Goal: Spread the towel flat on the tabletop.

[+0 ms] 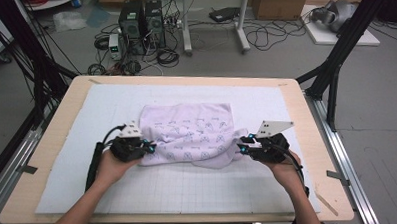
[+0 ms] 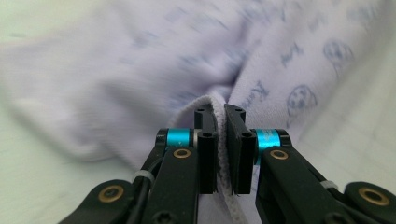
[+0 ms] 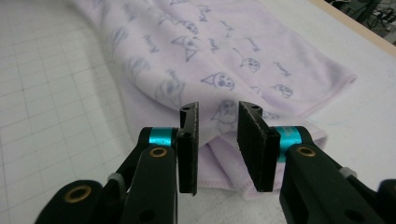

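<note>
High view: a lilac printed towel [image 1: 192, 134] lies folded near the middle of the white gridded mat [image 1: 87, 126], which covers most of the wooden table [image 1: 57, 122]. Bare mat shows on all four sides of the towel, widest toward the near edge and toward the left. The left gripper [image 1: 148, 146] meets the towel's left near corner; the right gripper [image 1: 242, 144] sits at its right near corner, where the cloth bunches. Both hands come in from the near edge. Left gripper view: the jaws are pressed together on a corded hem of the towel [image 2: 261, 60], the hem running down between the pads [image 2: 208, 158]; the cloth beyond is blurred, so its lie there is uncertain. Right gripper view: the jaws stand apart, straddling the folded corner of the towel [image 3: 243, 51] with cloth between them but not pinched; whether the pads [image 3: 188, 149] touch the cloth cannot be told. The towel's stitched far edge runs toward the table border, with open mat at the left.
</note>
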Demonstrator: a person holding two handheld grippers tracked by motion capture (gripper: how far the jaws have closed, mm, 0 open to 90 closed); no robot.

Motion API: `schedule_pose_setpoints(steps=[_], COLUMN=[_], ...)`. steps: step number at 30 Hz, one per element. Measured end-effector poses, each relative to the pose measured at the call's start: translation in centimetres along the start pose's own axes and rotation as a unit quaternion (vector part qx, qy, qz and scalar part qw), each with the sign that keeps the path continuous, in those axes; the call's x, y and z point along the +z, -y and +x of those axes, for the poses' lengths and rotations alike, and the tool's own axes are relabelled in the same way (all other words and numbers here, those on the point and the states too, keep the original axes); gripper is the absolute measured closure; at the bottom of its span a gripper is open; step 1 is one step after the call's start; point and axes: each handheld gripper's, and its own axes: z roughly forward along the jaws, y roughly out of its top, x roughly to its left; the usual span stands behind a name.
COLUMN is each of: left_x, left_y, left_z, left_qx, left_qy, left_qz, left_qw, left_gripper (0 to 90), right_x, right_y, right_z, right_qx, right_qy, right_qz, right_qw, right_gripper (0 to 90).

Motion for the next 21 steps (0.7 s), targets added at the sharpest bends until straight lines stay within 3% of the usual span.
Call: schedule_pose_setpoints(steps=[3,6,9,11,12,14,16,19,21], left_x=[-0.5,-0.2,0.3,0.3,-0.1,-0.7,-1.3,-0.9,-0.1], left_y=[0.0,0.5,0.8,0.8,0.8,0.7,0.7,1.0,1.5], left_z=[1.9,3.1,3.4,3.4,3.2,2.7,2.1,1.4,1.1], left_qx=[-0.049,-0.074,-0.081,-0.08,-0.075,-0.057,-0.032,-0.001,0.015], left_qy=[-0.038,-0.05,-0.056,-0.062,-0.049,-0.036,-0.004,0.03,0.029], left_qz=[-0.014,0.003,0.02,0.02,0.002,-0.009,-0.019,0.011,0.04], left_qw=[0.998,0.996,0.995,0.9947,0.996,0.9977,0.9993,0.9995,0.9987], left_gripper=[83.8,83.3,78.5,65.2,59.5,53.2,49.0,47.1,48.6], right_x=[1.4,3.5,5.1,5.8,6.0,6.4,6.6,7.2,7.7], right_y=[-0.2,-0.4,-0.4,-0.5,-0.5,-0.5,-0.4,-0.1,0.0], right_z=[0.1,0.5,0.5,0.5,0.5,0.5,0.5,0.3,0.3], right_qx=[0.001,-0.008,-0.005,-0.009,-0.009,-0.006,-0.012,-0.015,-0.014], right_qy=[-0.017,-0.033,-0.045,-0.043,-0.044,-0.046,-0.047,-0.051,-0.051], right_qz=[0.005,0.026,0.027,0.032,0.036,0.038,0.047,0.06,0.071], right_qw=[0.9998,0.9991,0.9986,0.9985,0.9983,0.9982,0.9977,0.9968,0.996], right_gripper=[67.8,68.0,68.4,68.3,67.3,65.1,62.5,61.5,63.1])
